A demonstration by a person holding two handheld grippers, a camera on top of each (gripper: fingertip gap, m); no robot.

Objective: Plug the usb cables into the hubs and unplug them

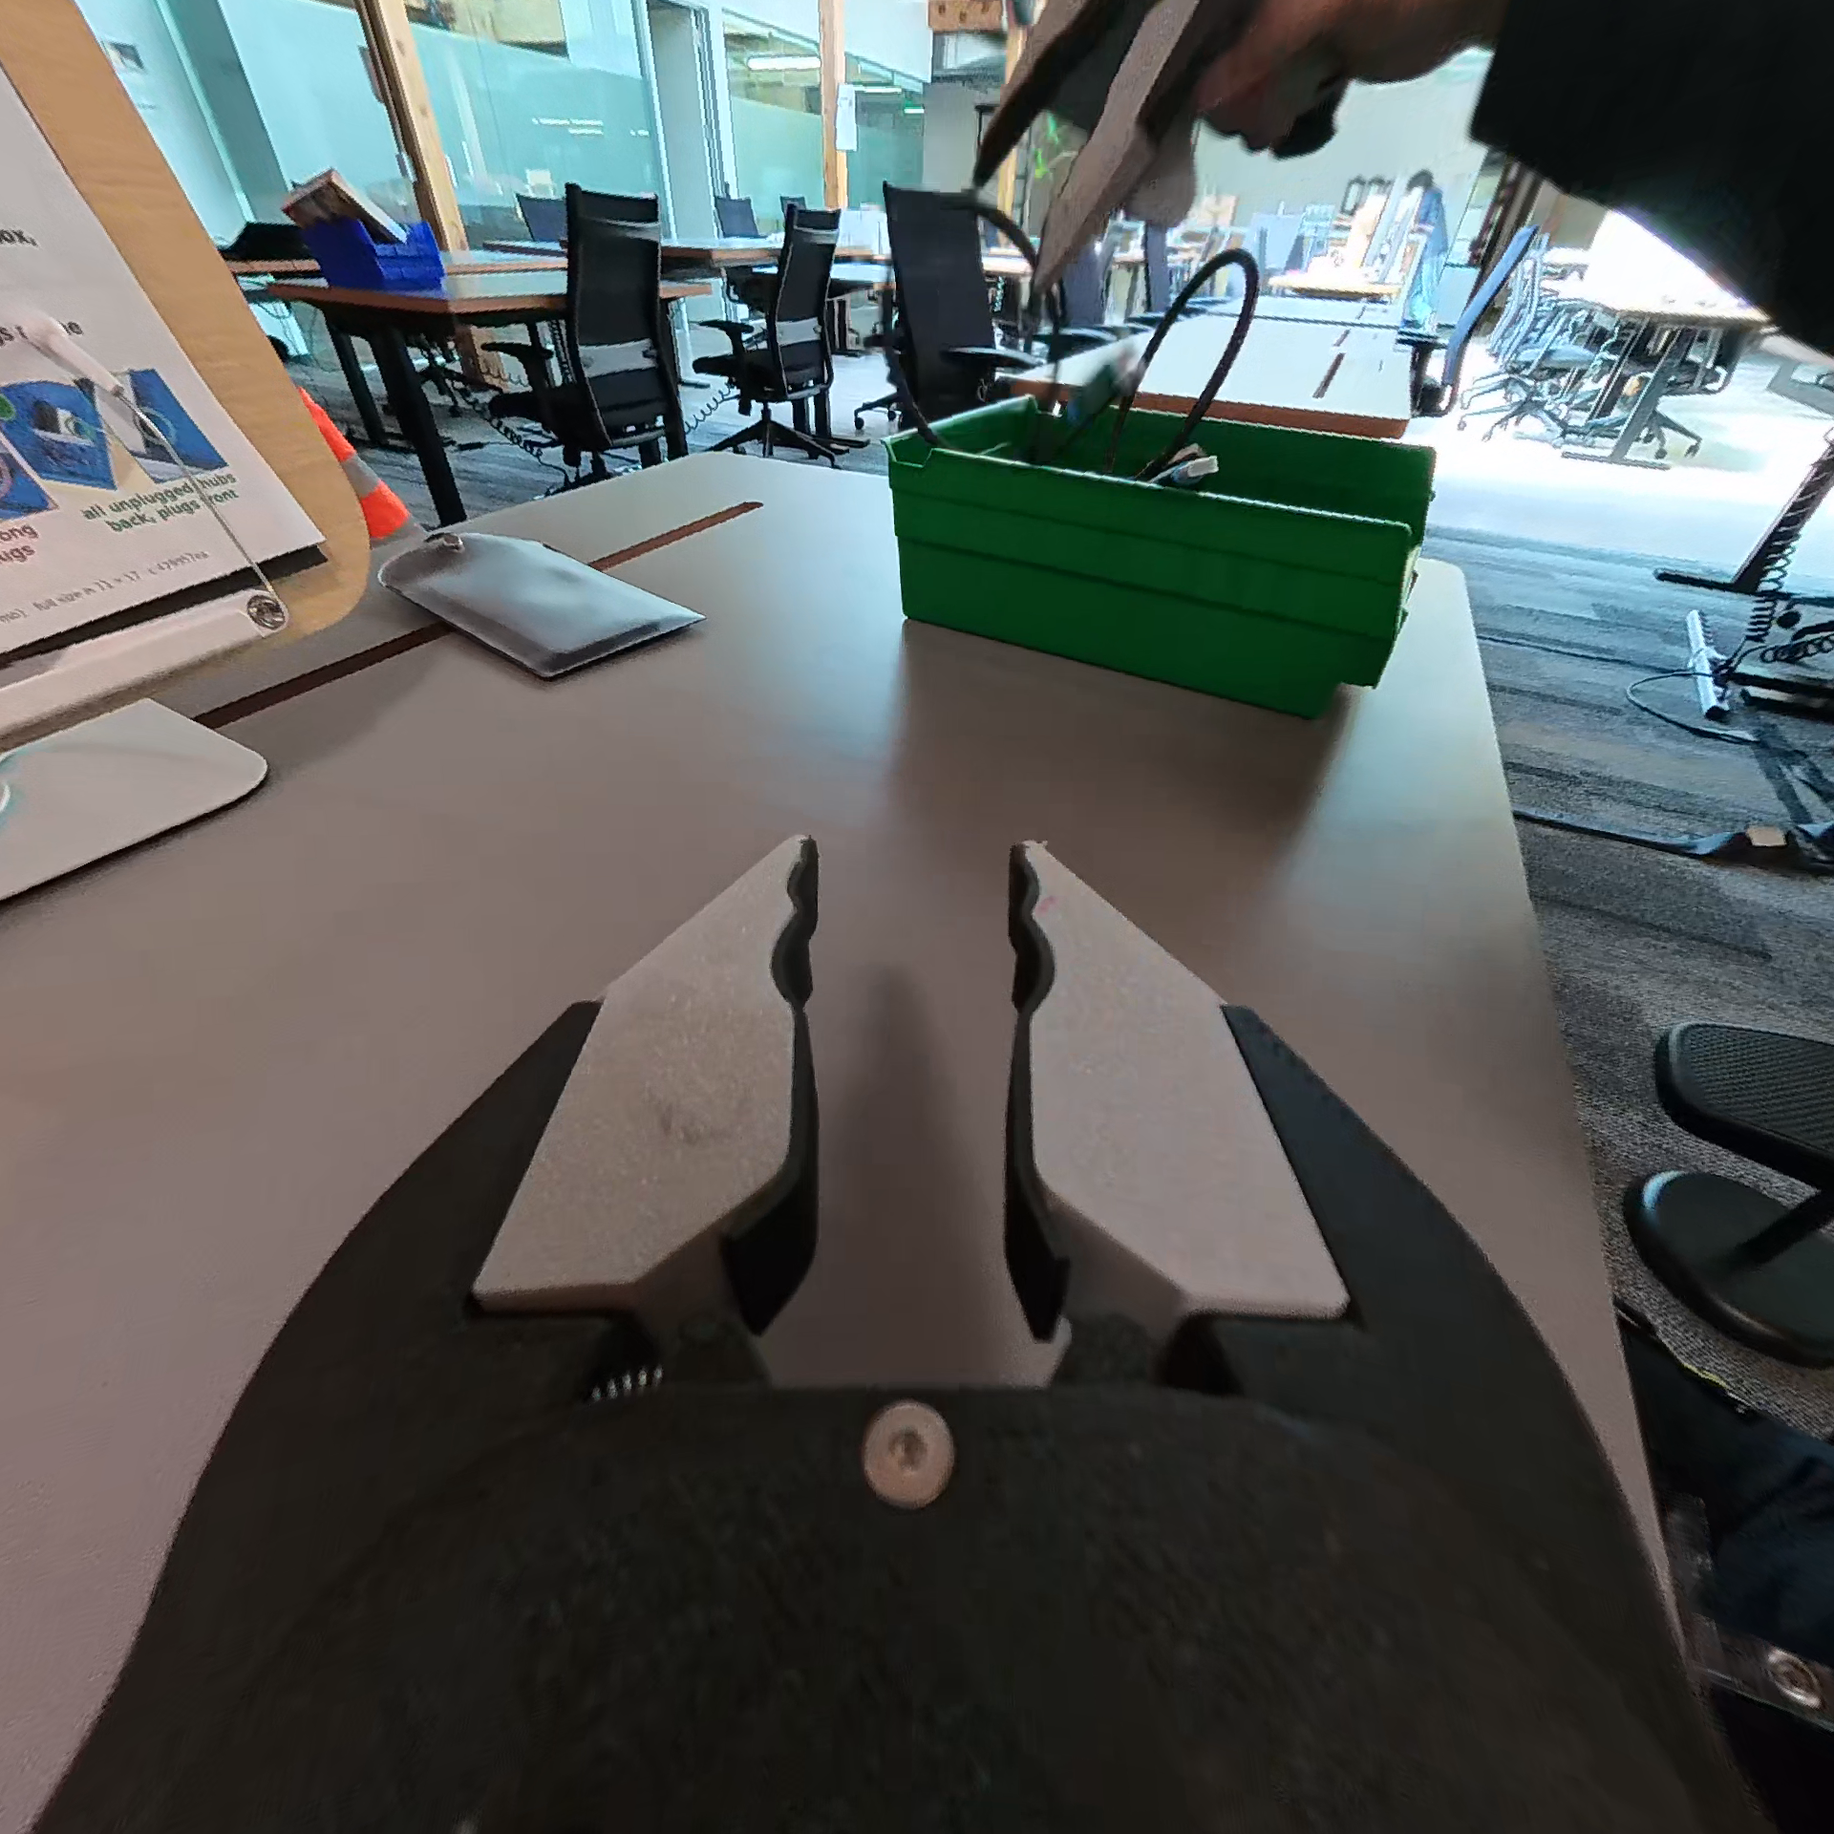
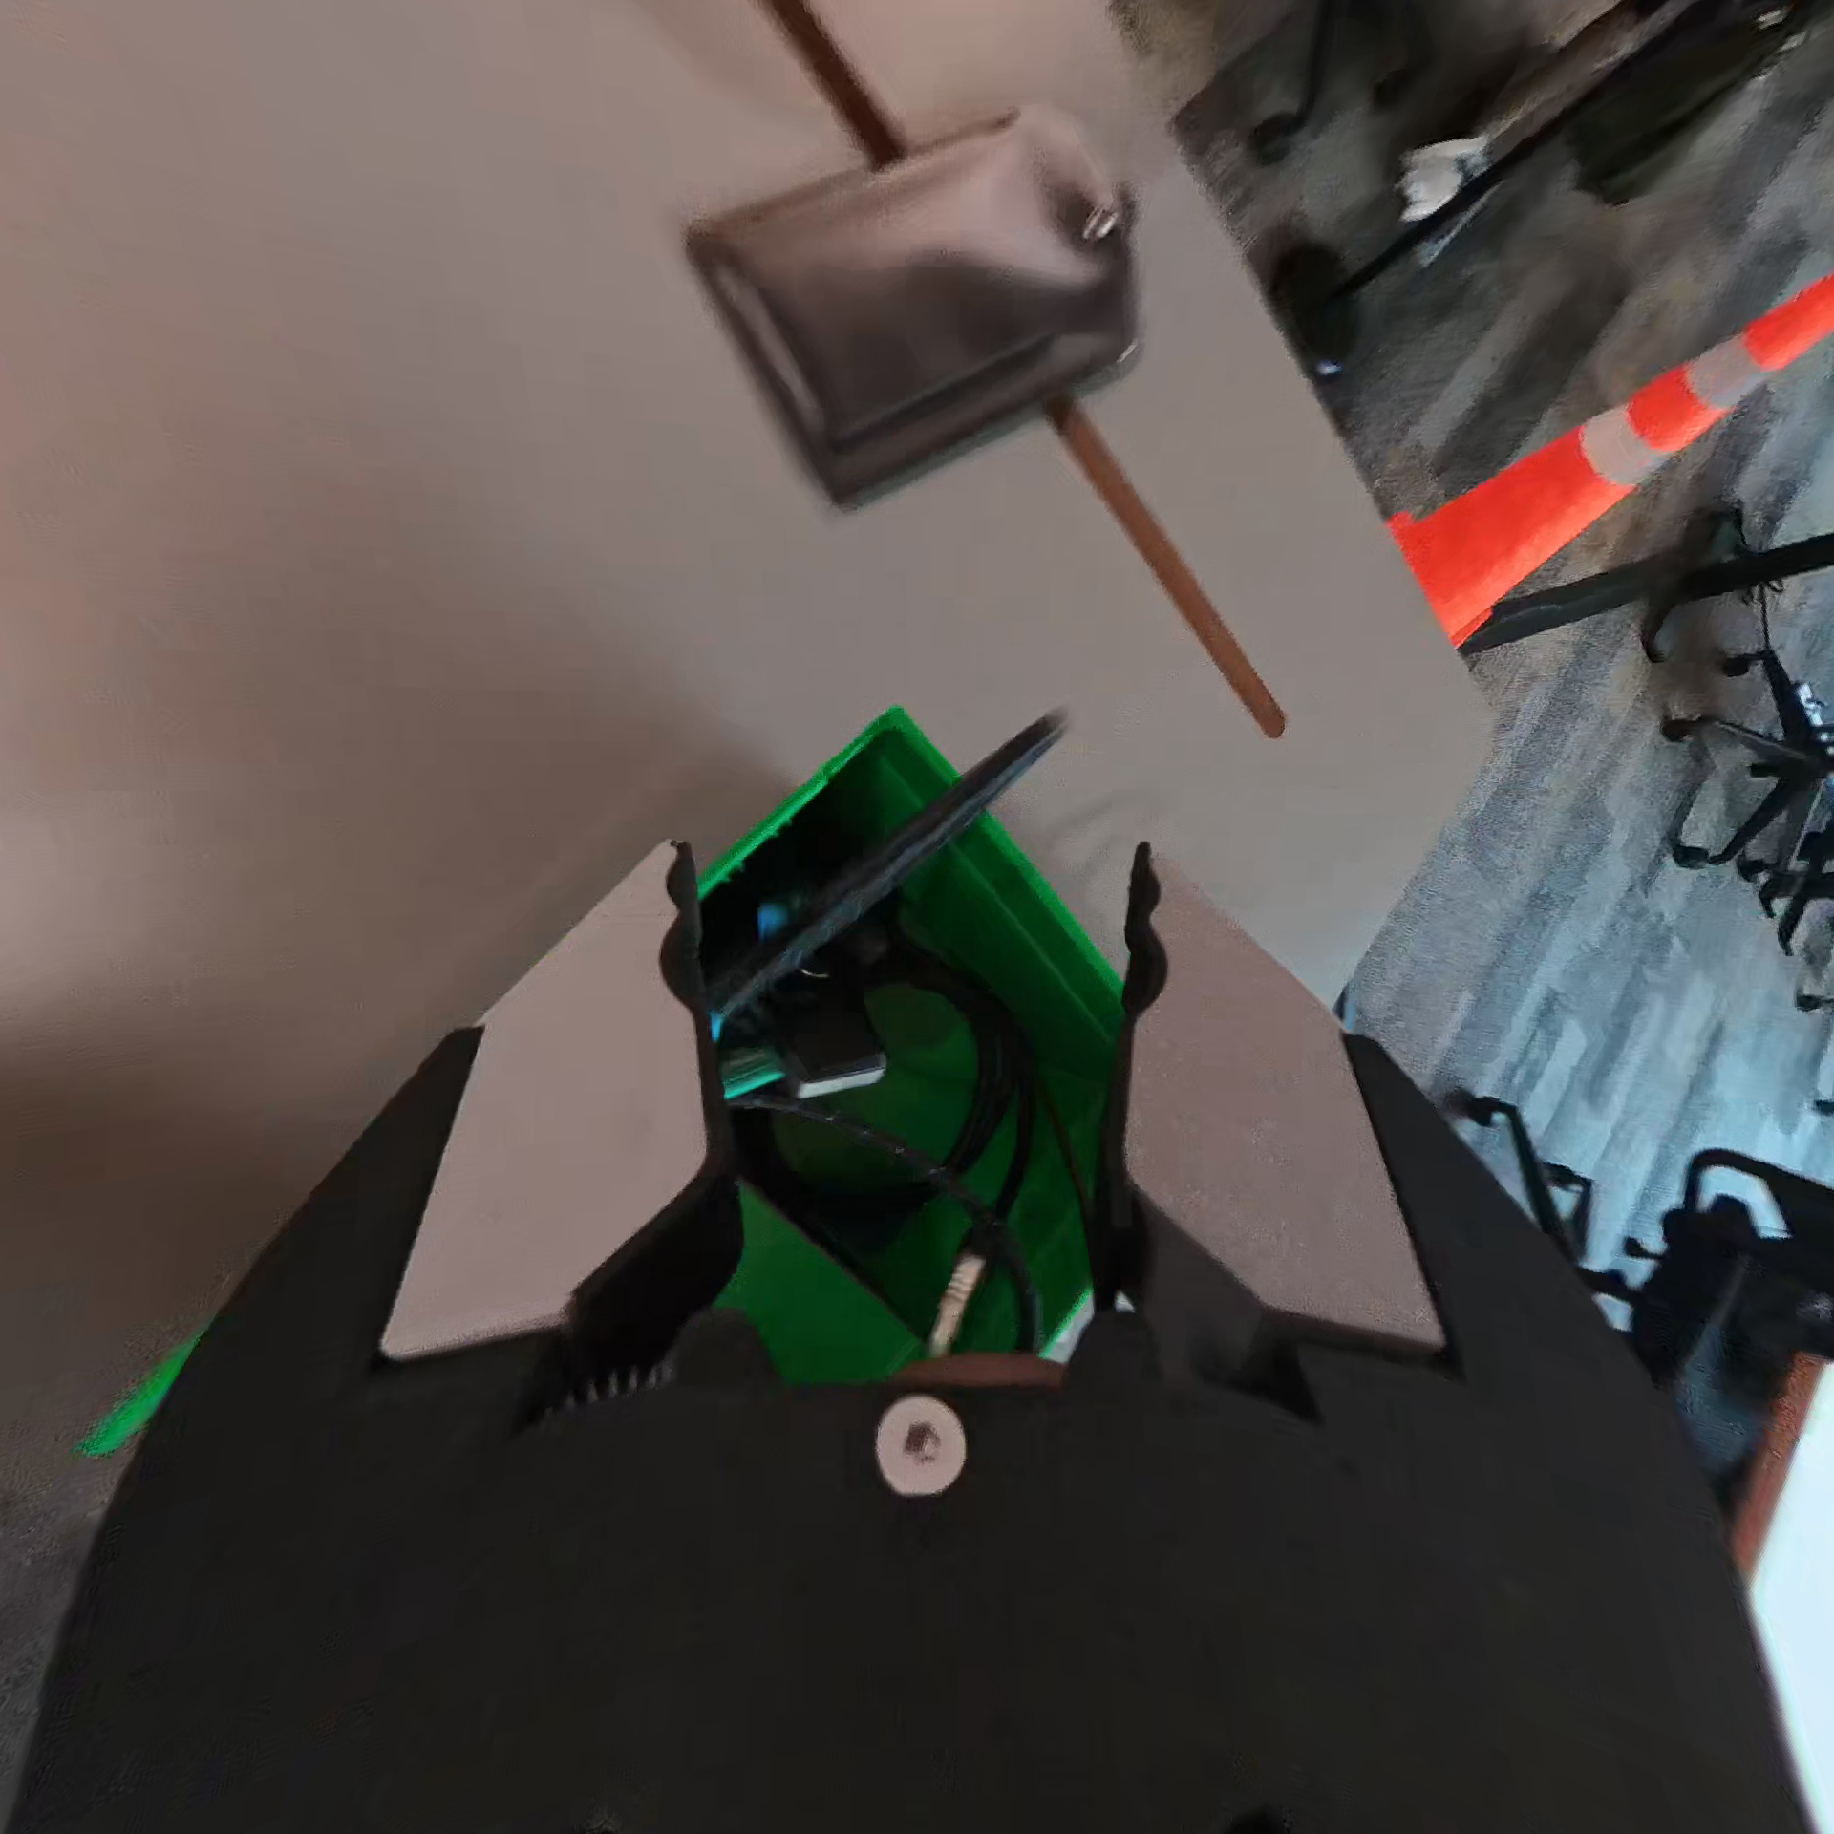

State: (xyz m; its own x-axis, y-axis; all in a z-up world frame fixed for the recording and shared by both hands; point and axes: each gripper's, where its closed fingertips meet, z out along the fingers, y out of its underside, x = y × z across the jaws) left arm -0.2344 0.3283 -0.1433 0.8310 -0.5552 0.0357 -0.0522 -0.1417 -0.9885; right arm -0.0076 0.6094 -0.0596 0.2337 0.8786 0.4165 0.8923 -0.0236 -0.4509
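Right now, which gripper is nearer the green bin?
Right. The right gripper hangs open directly above the green bin; the left gripper sits open over the table, well short of it.

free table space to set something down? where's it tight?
Bare grey table between the left hand-held gripper, the green bin and the grey pouch. Crowded: the bin, full of black cables, right hand-held gripper above it; the sign stand fills the left edge.

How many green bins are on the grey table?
1. The green bin stands at the far right part of the grey table, with black cables inside; the right claw hangs open above it. Others outside the views are possible.
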